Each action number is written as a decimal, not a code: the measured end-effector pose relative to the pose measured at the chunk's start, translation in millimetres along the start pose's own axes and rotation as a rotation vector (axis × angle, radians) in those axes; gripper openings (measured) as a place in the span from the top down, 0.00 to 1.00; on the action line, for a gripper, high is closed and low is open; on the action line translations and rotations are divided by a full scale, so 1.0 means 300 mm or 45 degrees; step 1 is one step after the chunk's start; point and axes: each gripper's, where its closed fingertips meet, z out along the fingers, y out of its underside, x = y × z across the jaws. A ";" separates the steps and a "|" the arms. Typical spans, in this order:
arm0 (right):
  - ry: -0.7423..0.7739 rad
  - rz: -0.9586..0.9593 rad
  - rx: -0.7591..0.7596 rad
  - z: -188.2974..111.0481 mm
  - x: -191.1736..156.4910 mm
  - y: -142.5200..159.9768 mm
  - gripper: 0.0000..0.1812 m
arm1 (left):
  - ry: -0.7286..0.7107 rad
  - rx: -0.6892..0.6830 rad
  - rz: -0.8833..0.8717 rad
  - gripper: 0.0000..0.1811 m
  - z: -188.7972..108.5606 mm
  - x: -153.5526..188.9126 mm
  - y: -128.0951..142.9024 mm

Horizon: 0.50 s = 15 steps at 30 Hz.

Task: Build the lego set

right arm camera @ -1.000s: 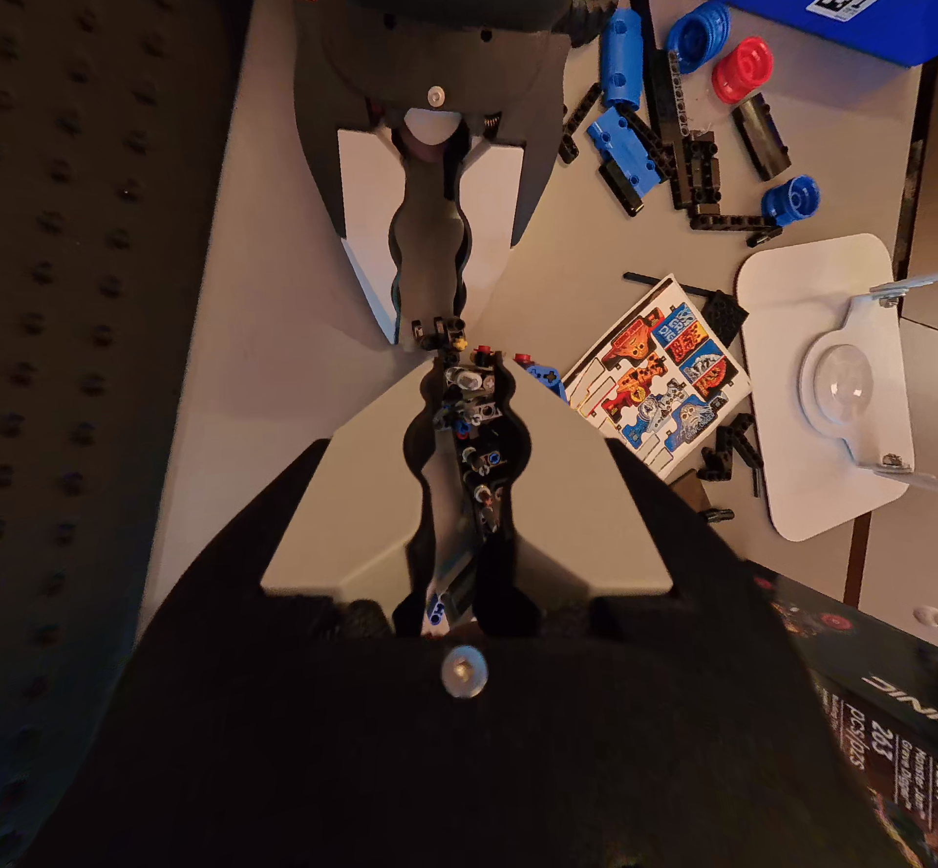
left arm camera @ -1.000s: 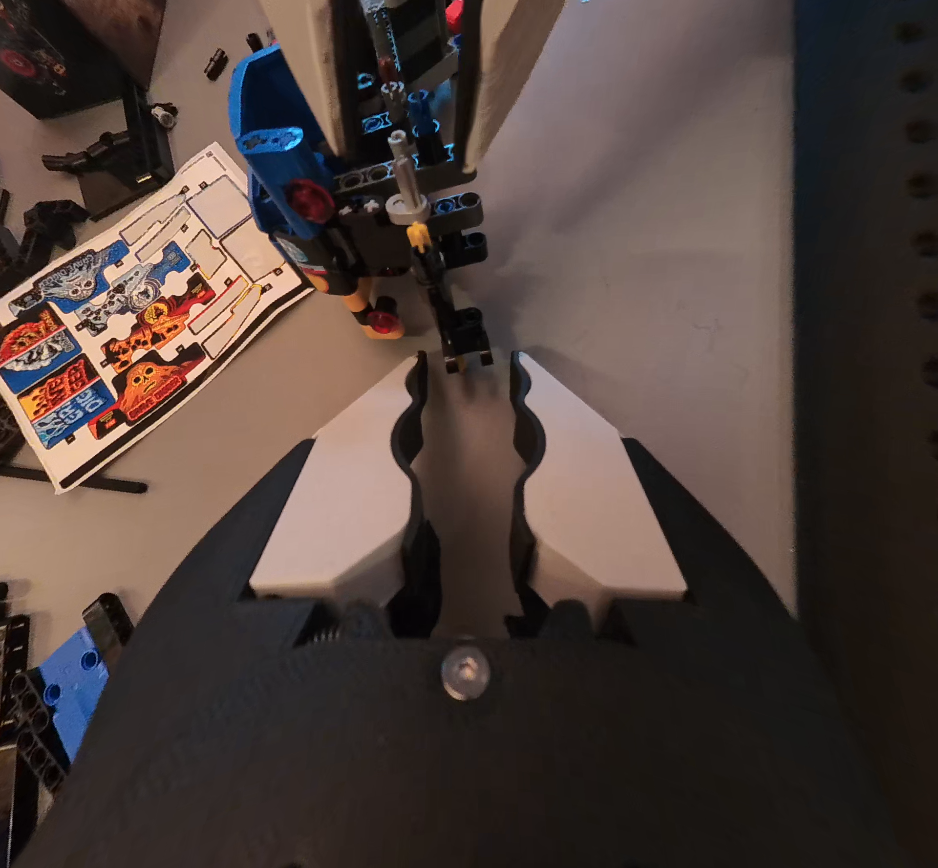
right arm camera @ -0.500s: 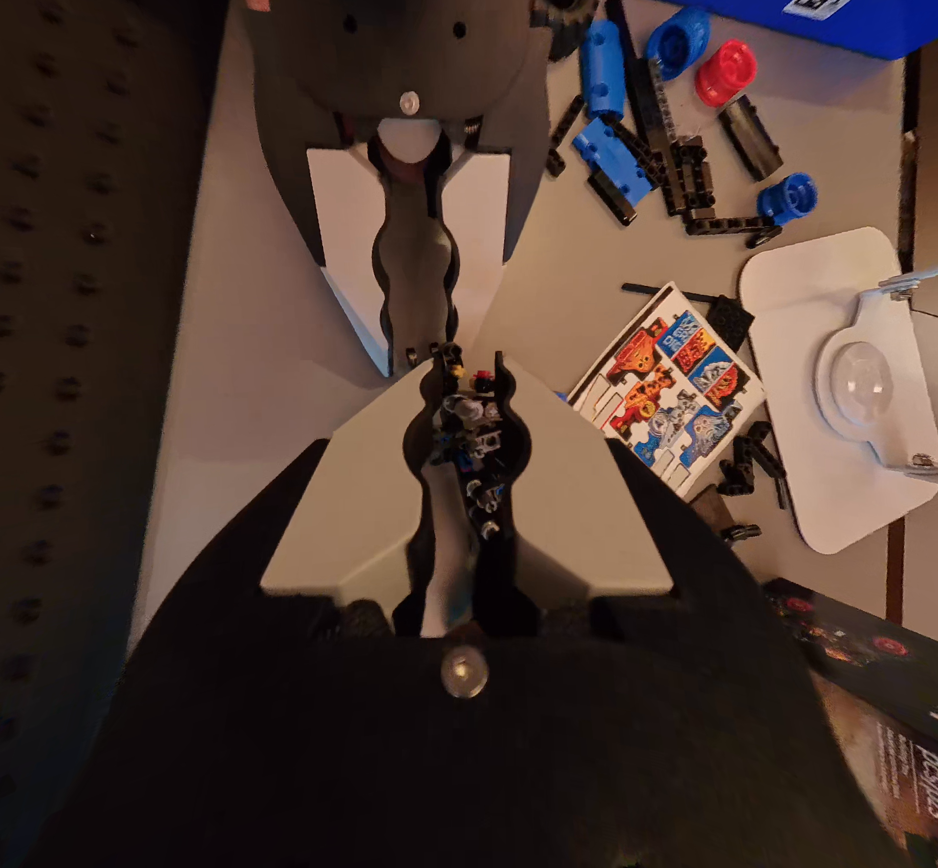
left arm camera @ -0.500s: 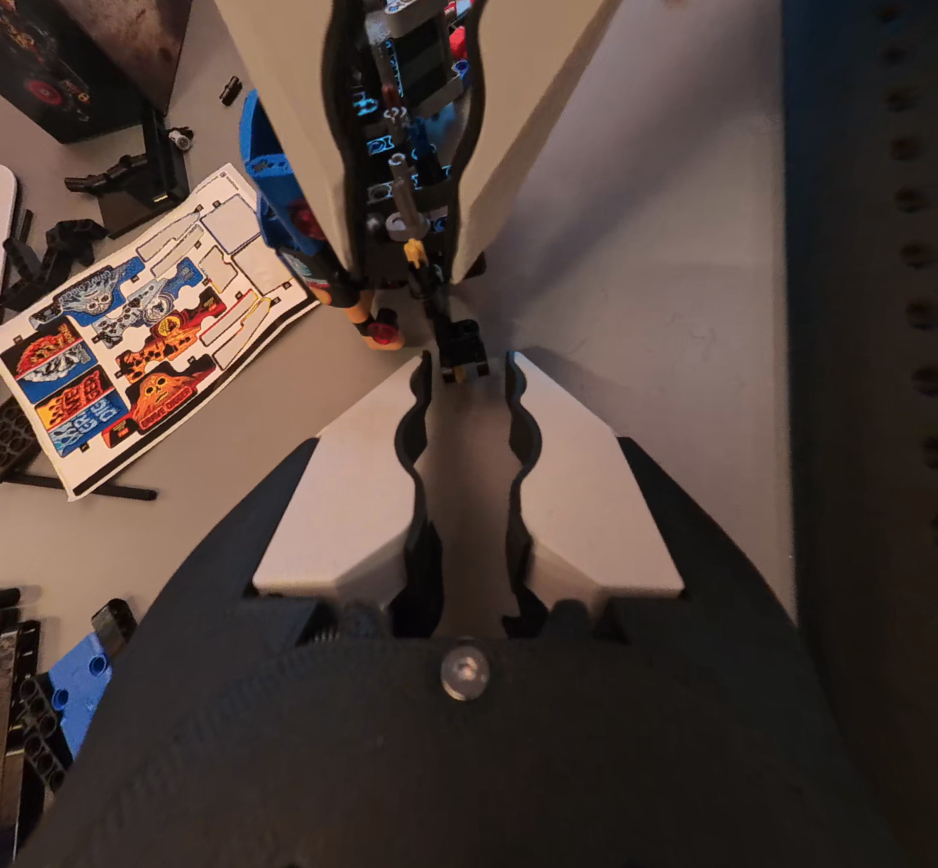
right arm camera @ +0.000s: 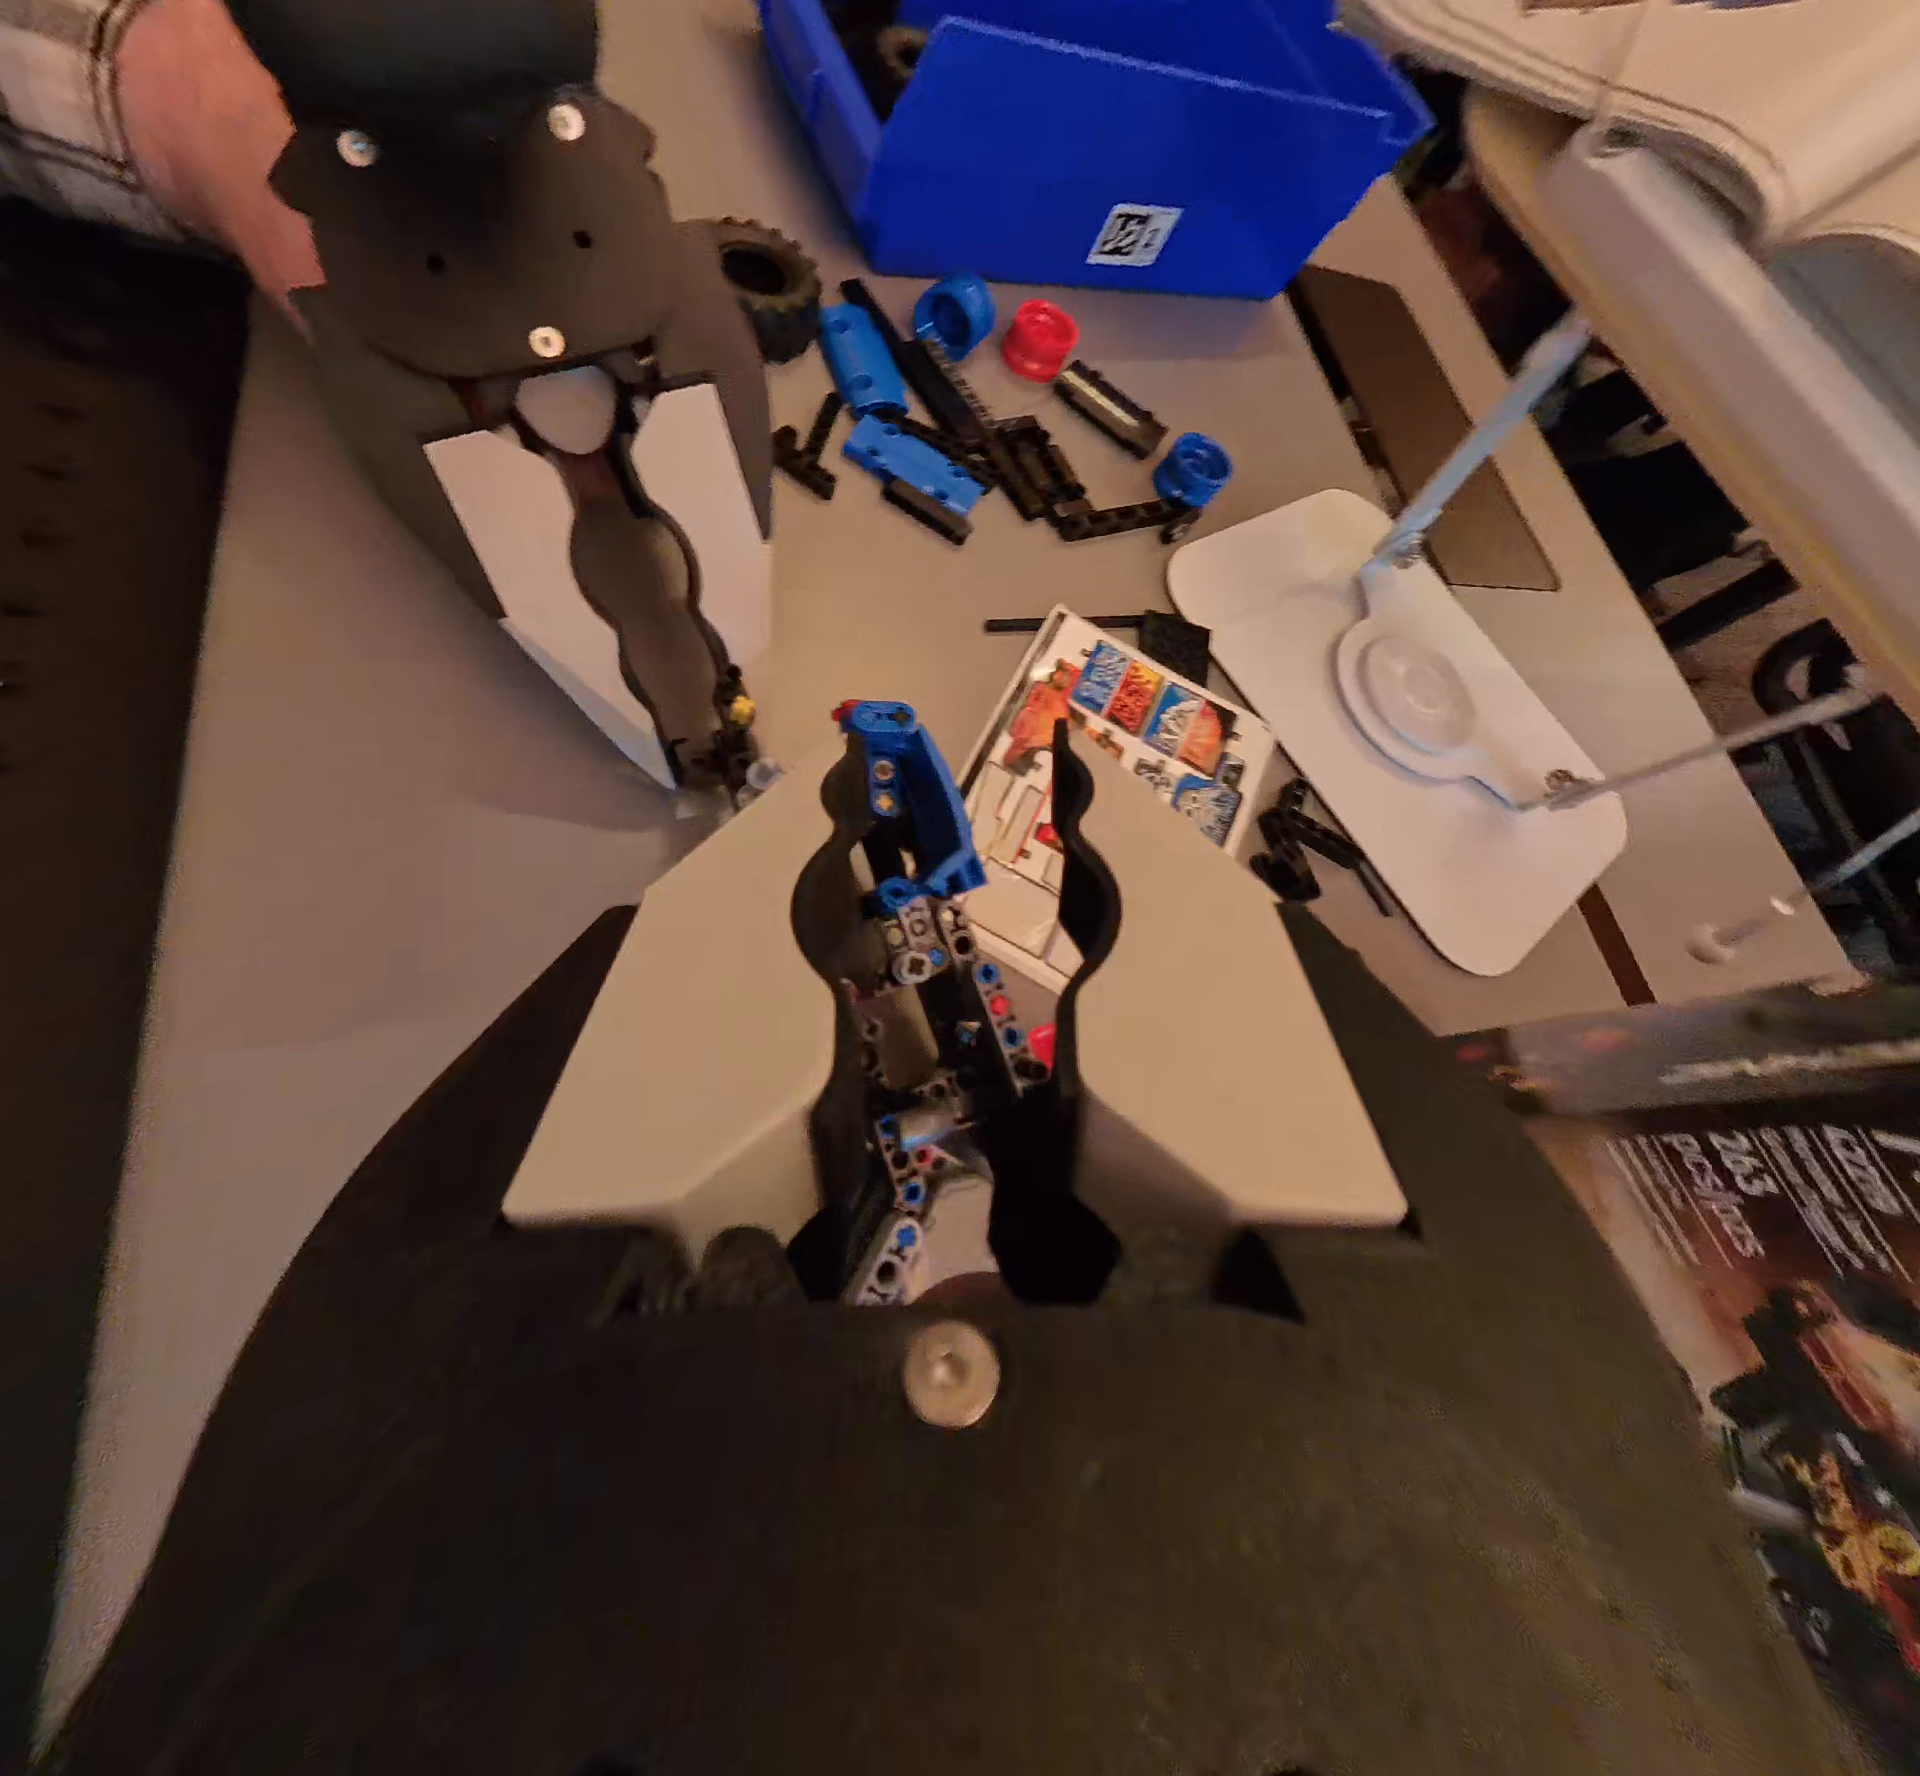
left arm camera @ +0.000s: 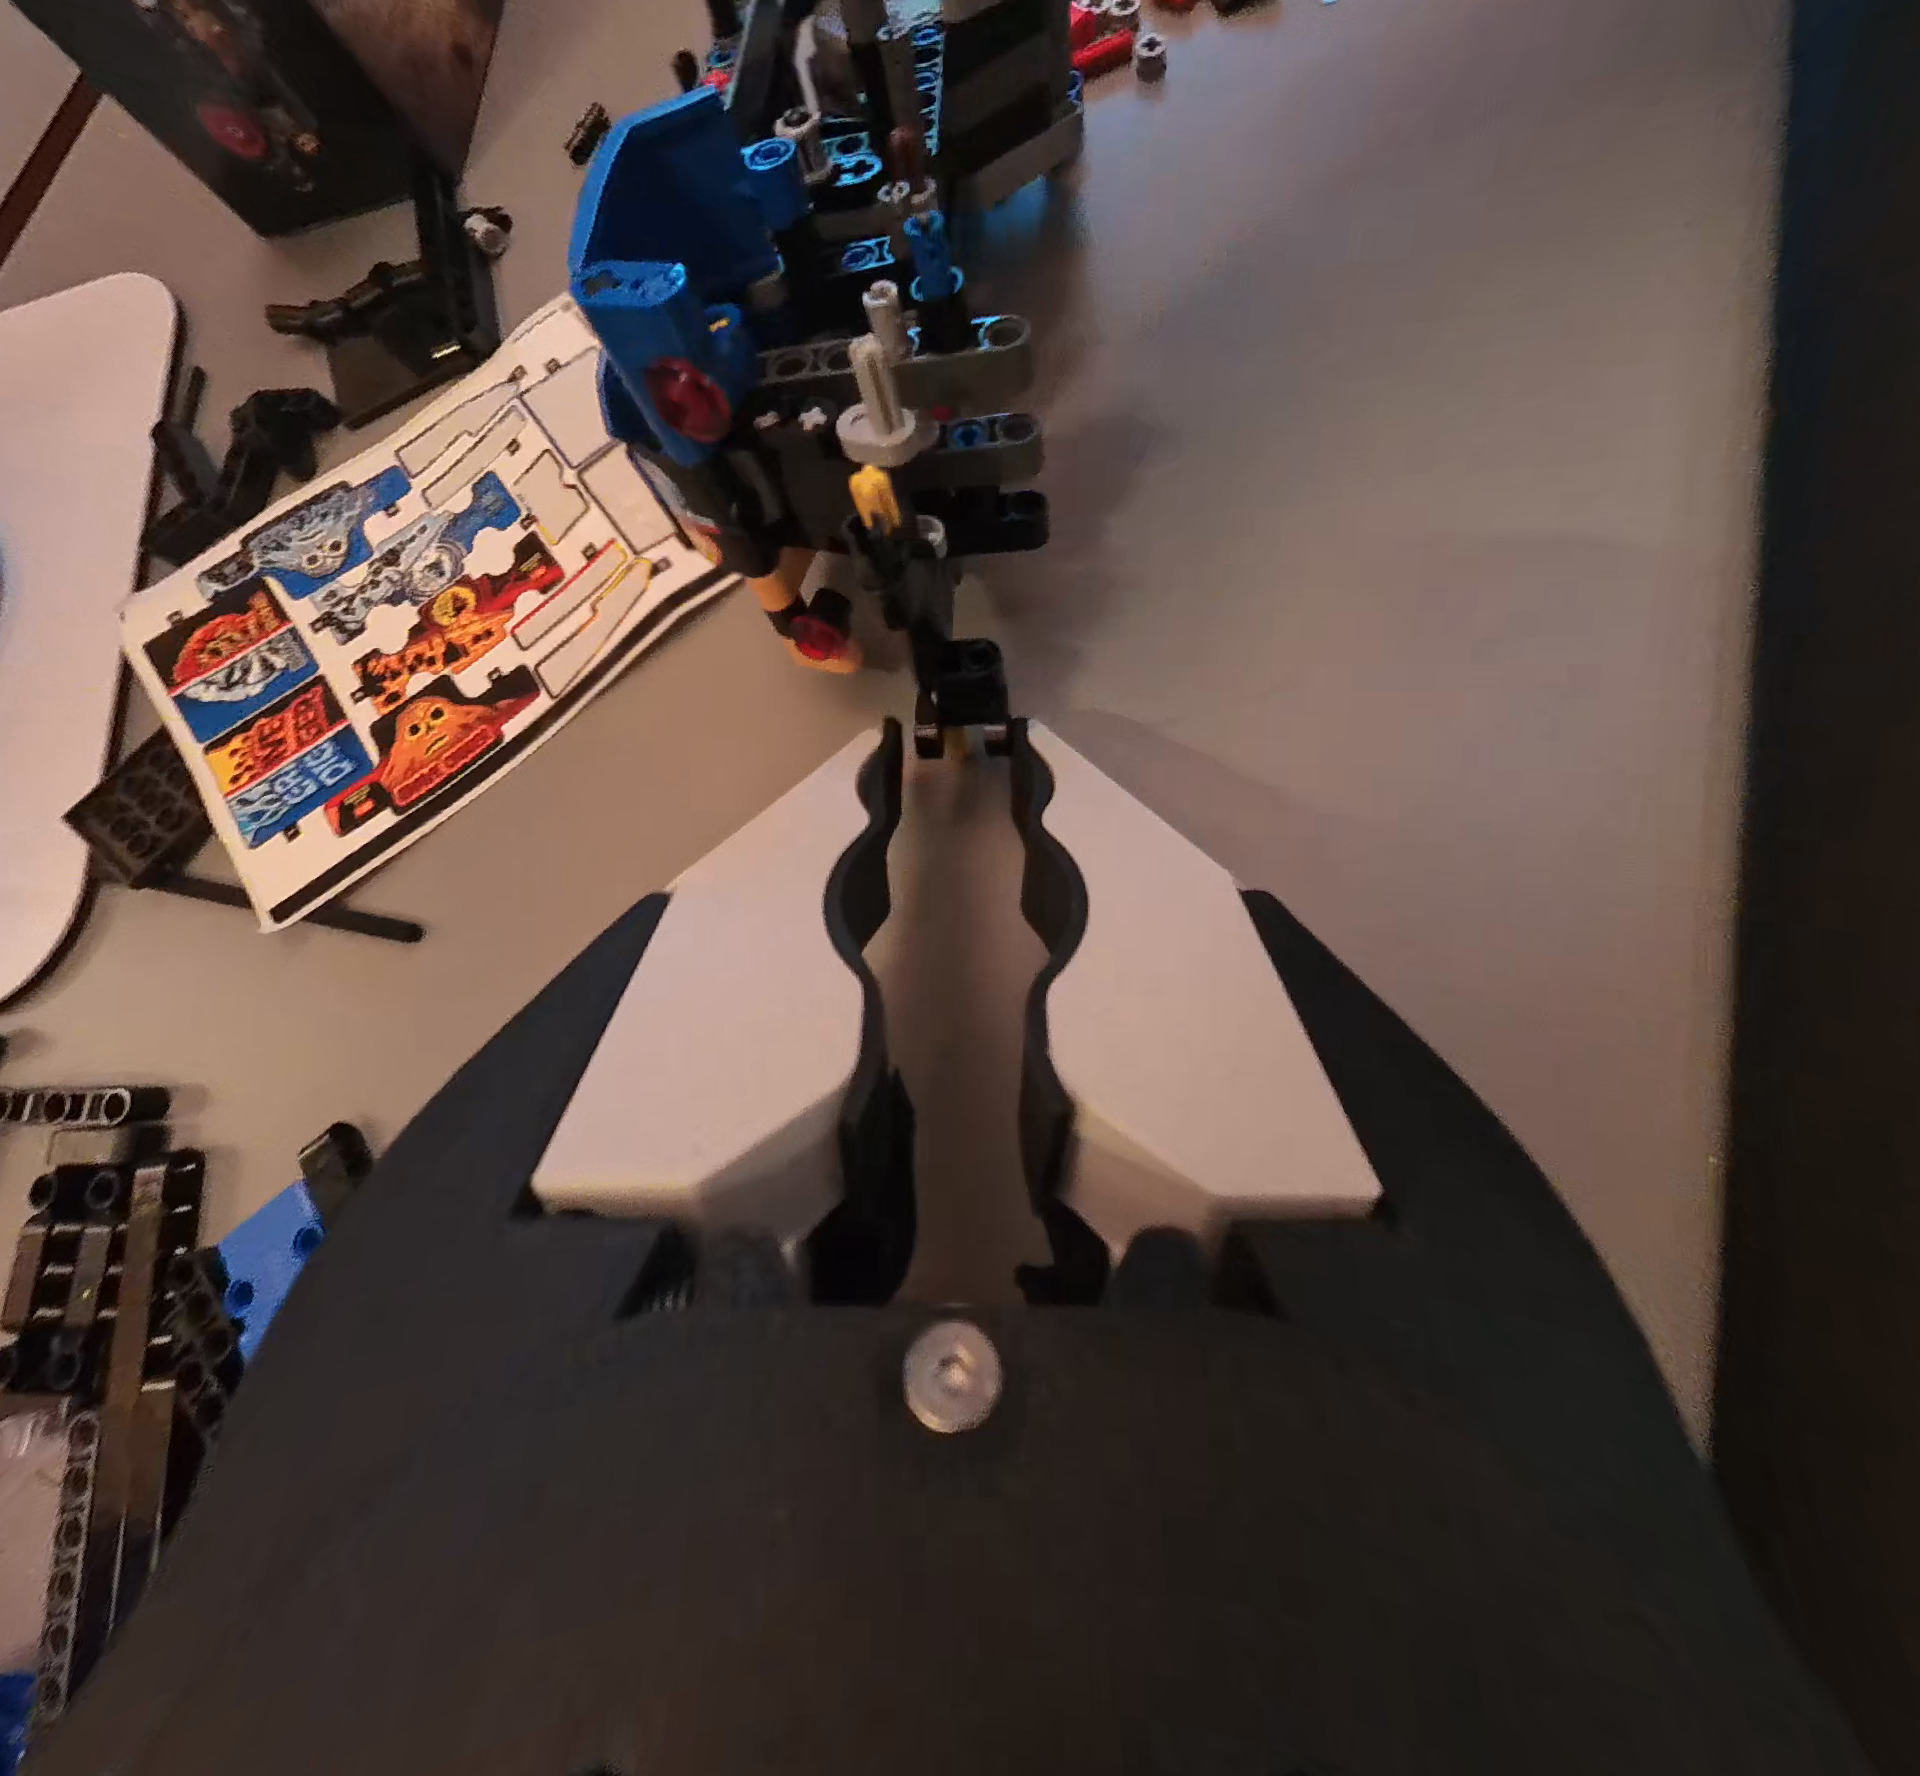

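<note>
Grey worktop [left arm camera: 1351, 376] | right tool [right arm camera: 956, 770] has let go, wide around model [left arm camera: 831, 324] | left tool [left arm camera: 951, 739] pinches its black tip [left arm camera: 961, 687] | model now rests down.

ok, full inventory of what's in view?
lego model: 1, blue, black and grey, centre
sticker sheet: 1, multicoloured, beside the model
bin: 1, blue, far side, black tyres inside
wheel hubs: 3, two blue, one red, near the bin
loose beams: many, black and blue, by the hubs
set box: 1, dark, right side
lamp base: 1, white, beside the sheet
left gripper: black and white, tips at the model's end
right gripper: black and white, open over the model
</note>
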 end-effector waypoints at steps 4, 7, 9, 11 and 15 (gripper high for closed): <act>0.070 0.067 0.058 -0.031 0.057 0.022 0.81 | -0.025 0.006 -0.026 0.88 -0.010 -0.020 0.006; 0.114 0.083 0.070 -0.047 0.080 0.038 0.81 | -0.015 0.020 -0.043 0.86 -0.010 -0.020 0.004; 0.133 0.096 0.071 -0.056 0.092 0.048 0.81 | -0.008 0.030 -0.036 0.85 -0.008 -0.015 0.000; 0.144 0.105 0.073 -0.064 0.101 0.057 0.80 | -0.009 0.024 -0.031 0.84 -0.003 -0.013 0.002; 0.153 0.140 0.080 -0.072 0.117 0.075 0.80 | -0.010 0.033 -0.021 0.85 0.000 -0.009 -0.003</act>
